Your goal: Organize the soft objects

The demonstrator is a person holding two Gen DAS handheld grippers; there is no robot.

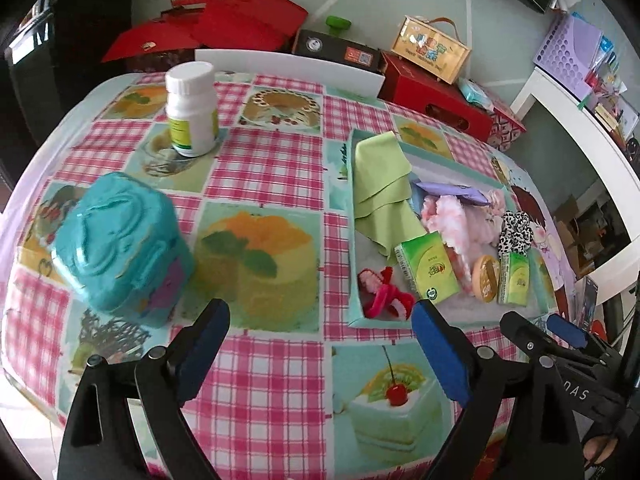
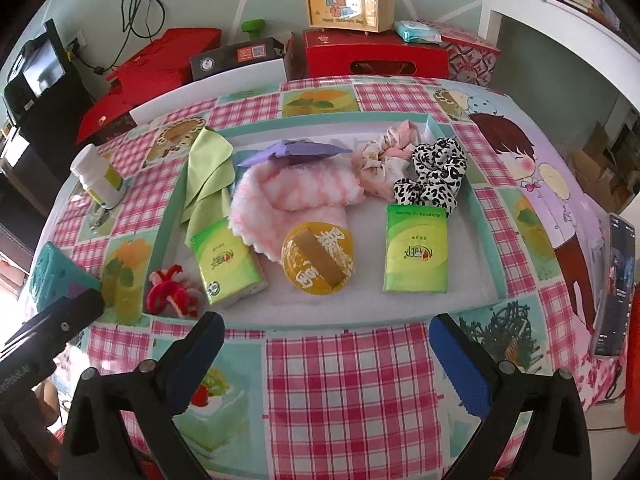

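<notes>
A shallow teal tray (image 2: pixel 486 248) (image 1: pixel 352 216) on the checked tablecloth holds soft things: a green cloth (image 2: pixel 208 176) (image 1: pixel 380 176), a fluffy pink towel (image 2: pixel 292 196) (image 1: pixel 452 216), a purple cloth (image 2: pixel 296 150), a pink scrunchie (image 2: pixel 384 152), a leopard scrunchie (image 2: pixel 434 176) (image 1: pixel 516 232), two green tissue packs (image 2: pixel 226 266) (image 2: pixel 416 252), a round yellow packet (image 2: pixel 318 256) and a red yarn toy (image 2: pixel 172 290) (image 1: pixel 386 294). My left gripper (image 1: pixel 320 340) is open and empty above the cloth, left of the tray. My right gripper (image 2: pixel 326 344) is open and empty before the tray's near edge.
A teal tin (image 1: pixel 116 244) and a white pill bottle (image 1: pixel 192 110) stand on the table left of the tray. A phone (image 2: pixel 612 284) stands at the right table edge. Red boxes (image 2: pixel 372 58) and a gold case (image 2: pixel 348 2) sit behind the table.
</notes>
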